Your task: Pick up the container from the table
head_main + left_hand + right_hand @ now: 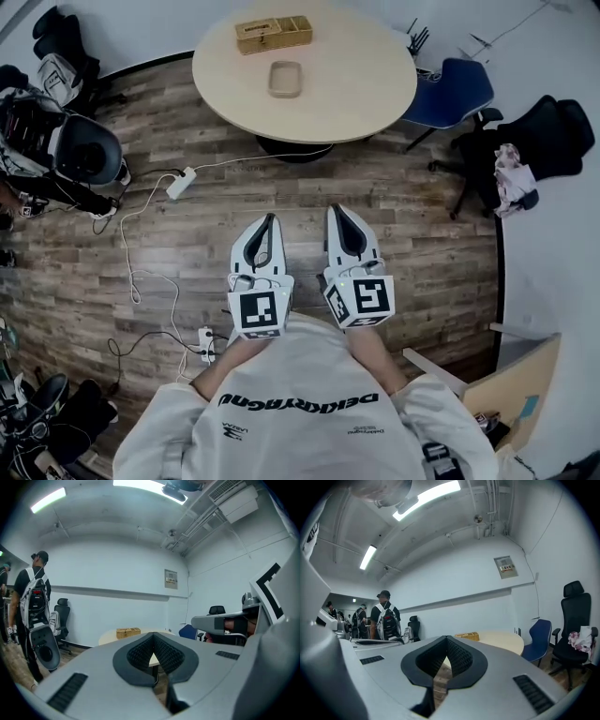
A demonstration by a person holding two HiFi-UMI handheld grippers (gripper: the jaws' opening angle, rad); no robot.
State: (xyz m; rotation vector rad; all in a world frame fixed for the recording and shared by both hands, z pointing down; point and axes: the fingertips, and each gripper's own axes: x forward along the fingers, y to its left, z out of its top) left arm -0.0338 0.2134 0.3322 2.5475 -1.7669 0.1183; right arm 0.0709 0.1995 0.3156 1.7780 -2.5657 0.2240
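Note:
A small tan container (pixel 285 79) lies on the round beige table (pixel 356 84) at the top of the head view, just in front of a wooden box (pixel 273 34). My left gripper (pixel 271 219) and right gripper (pixel 334 210) are side by side over the wood floor, well short of the table. Both point toward the table and are shut on nothing. In the left gripper view the left gripper (pixel 152 635) has its jaw tips touching, with the wooden box (pixel 128 632) far ahead. The right gripper (pixel 446 638) is likewise shut, with the box (pixel 467 635) beyond. The container does not show in either gripper view.
A blue chair (pixel 457 89) and a black chair with cloth on it (pixel 544 141) stand right of the table. A power strip with cables (pixel 181 183) lies on the floor at left, near bags and gear (pixel 56 141). A person with a backpack (pixel 33 602) stands at left.

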